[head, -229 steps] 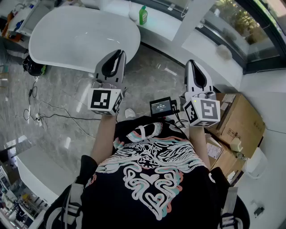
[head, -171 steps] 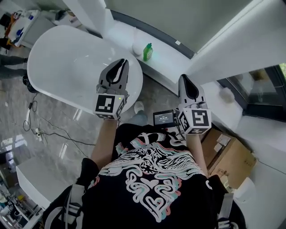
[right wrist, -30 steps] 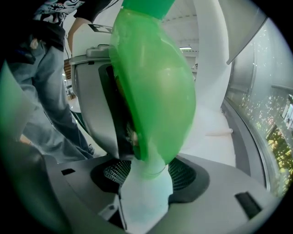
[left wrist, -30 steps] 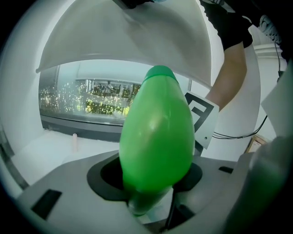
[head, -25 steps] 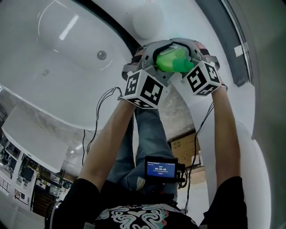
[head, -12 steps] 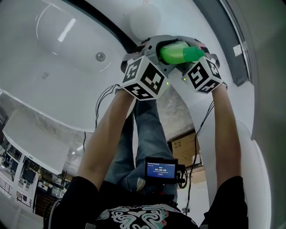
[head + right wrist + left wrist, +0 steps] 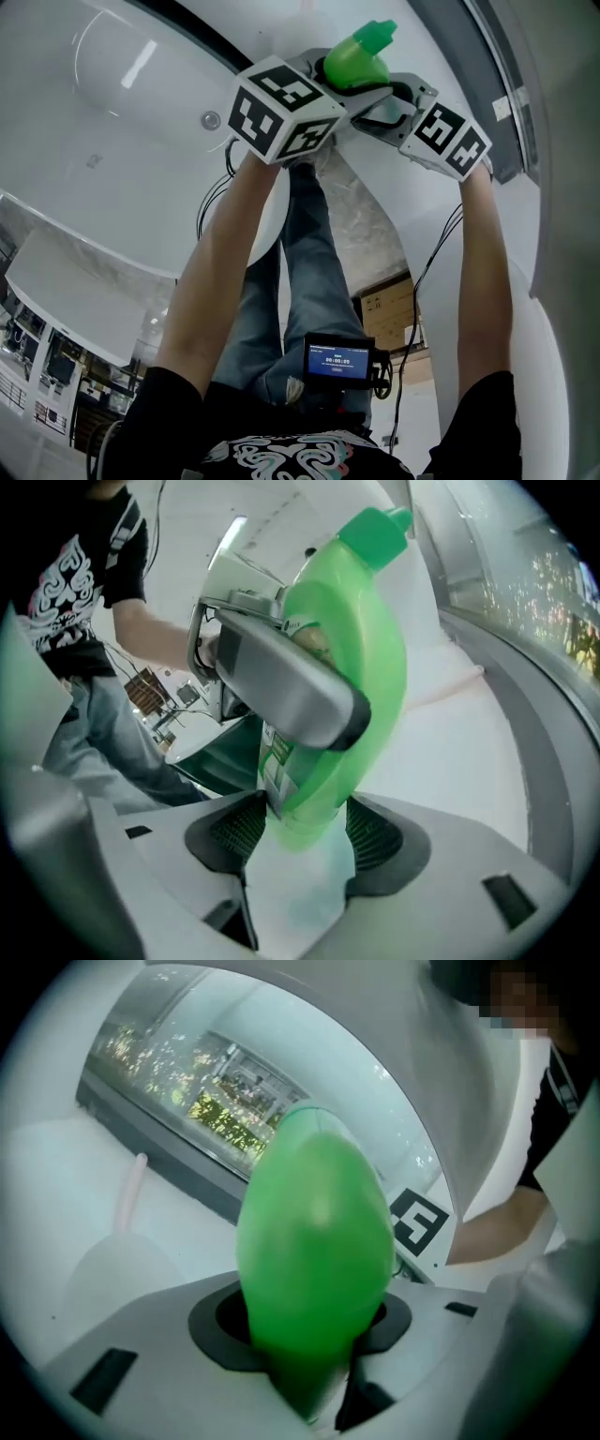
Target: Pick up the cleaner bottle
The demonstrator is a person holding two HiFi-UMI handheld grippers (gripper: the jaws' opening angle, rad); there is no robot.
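Left gripper (image 7: 309, 1335) closing, right gripper (image 7: 302, 855) easing open. Beside the bathtub (image 7: 112, 112), over the ledge (image 7: 487, 761), the green bottle (image 7: 354, 61) sits between both, left pads hugging its belly, right pads touching its base, cap (image 7: 377, 33) up. Best bet: firm up left before right lets go. Both forearms reach forward, grippers angled together.

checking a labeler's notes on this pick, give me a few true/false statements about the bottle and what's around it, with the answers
1. The cleaner bottle is green. True.
2. Its cap is missing. False: a green cap sits on top.
3. Nothing touches the bottle. False: it sits between the jaws of the left gripper, which are closing on it.
4. A small screen near the person's waist is lit. True.
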